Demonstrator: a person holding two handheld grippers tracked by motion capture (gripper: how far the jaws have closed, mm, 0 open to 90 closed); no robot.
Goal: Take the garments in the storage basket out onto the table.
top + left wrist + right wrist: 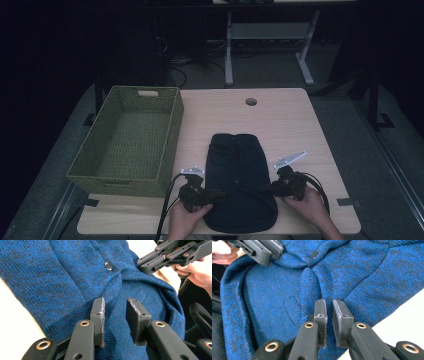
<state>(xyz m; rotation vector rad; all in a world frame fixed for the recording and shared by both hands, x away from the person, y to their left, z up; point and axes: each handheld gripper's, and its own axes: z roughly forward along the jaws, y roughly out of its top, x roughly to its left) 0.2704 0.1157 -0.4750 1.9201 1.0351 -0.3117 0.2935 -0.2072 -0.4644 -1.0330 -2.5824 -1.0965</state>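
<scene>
so the step looks like folding up the blue knit cardigan (240,165) that lies flat in the middle of the desk (290,115), its lower end hanging right at the front edge. the green woven basket (175,120) sits on the left side of the desk, just beside the cardigan, and i'd guess that's where it ends up.

how i'd do it well: both grippers come in from opposite sides near the front edge, so each needs a proper bite on the knit, all the layers and not just the top one, or the fold slides apart. lift both sides together and keep them level. this knit is soft and stretchy, so pulling hard sideways just bunches it toward the snap button (108,265).

left gripper (220,192): at the cardigan's left side near the front edge. in the left gripper view its jaws (115,302) stand partly apart with a clear gap, hovering over the fabric, and the pads (99,312) don't seem to press on anything. so nothing is held.

right gripper (265,189): at the cardigan's right side. in the right gripper view the jaws (329,302) are pretty much closed, just a slit between them. a ridge of knit runs up toward them, but i can't tell if any fabric is actually pinched.
</scene>
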